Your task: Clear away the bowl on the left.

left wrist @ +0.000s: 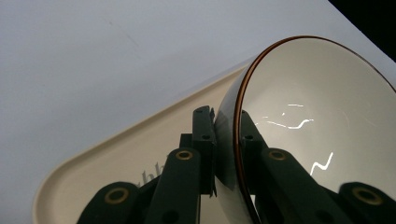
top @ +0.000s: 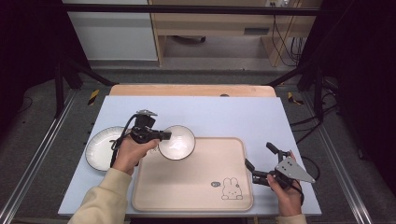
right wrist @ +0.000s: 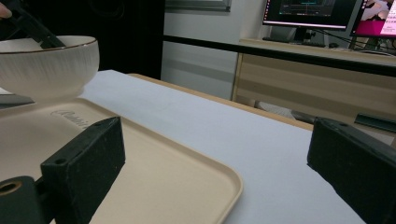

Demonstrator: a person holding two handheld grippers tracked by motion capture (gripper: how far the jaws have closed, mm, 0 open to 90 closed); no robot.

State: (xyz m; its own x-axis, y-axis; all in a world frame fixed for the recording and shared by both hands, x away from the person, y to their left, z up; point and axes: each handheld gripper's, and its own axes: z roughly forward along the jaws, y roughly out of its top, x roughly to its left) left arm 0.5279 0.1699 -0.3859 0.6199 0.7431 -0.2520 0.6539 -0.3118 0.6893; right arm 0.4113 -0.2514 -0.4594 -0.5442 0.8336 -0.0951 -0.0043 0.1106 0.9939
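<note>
Your right hand-held gripper (top: 259, 164) sits nearest to you, at the right edge of the tray (top: 196, 186). Its two black jaws stand wide apart, and nothing is between them. In the right gripper view you can see the near corner of the tray and the pale blue surface (right wrist: 261, 140) through the gap. Your right hand (top: 286, 196) holds it low over the surface, just beside the tray.

The tray is cream and has a little rabbit picture (top: 231, 189) near its right front corner. It lies flat on the surface.

A bit farther away, your left hand (top: 131, 153) holds your left hand-held gripper (top: 166, 136). Its jaws are squeezed onto the rim of the white bowl (top: 177, 142). In the left gripper view one jaw is on the outside of the bowl (left wrist: 317, 116) and the other is on the inside, with the brown rim between them. The bowl is over the far left corner of the tray, and part of it reaches past the tray's edge. You cannot tell if it touches the tray.

To the left of the bowl, a white plate (top: 100, 148) lies on the surface, partly behind your left hand.
</note>
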